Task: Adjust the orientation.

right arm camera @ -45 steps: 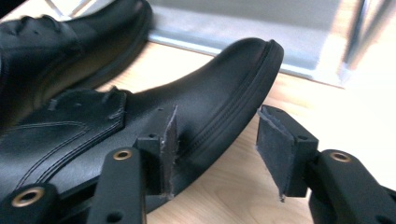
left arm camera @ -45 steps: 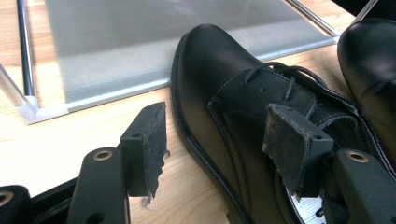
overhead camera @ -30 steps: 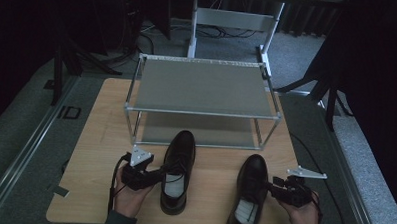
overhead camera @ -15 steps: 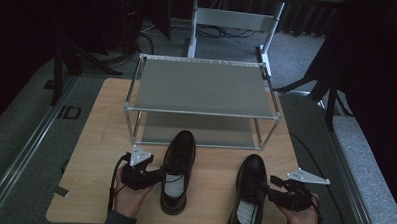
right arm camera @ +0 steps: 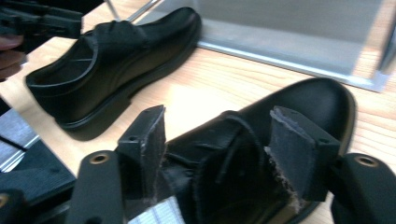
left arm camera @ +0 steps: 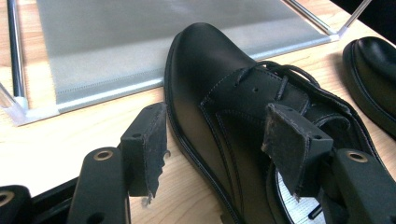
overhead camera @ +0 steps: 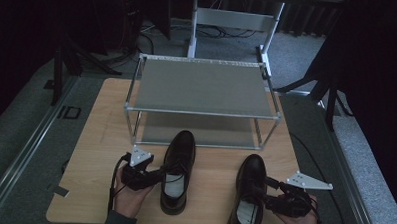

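1. Straddling the left shoe (left arm camera: 219,121), the left gripper (left arm camera: 224,140) stands open, one pad outside the sole edge, the other over the lacing; nothing is clamped.
2. Spread likewise, the right gripper (right arm camera: 217,144) brackets the tongue of the right shoe (right arm camera: 280,116) without pinching it.
3. Both shoes sit on the wooden surface (overhead camera: 95,138), toes toward the rack (overhead camera: 202,87), just in front of it.
4. This looks like the grasping step; next, each gripper should close on a shoe's collar.
5. Both rack shelves appear bare.
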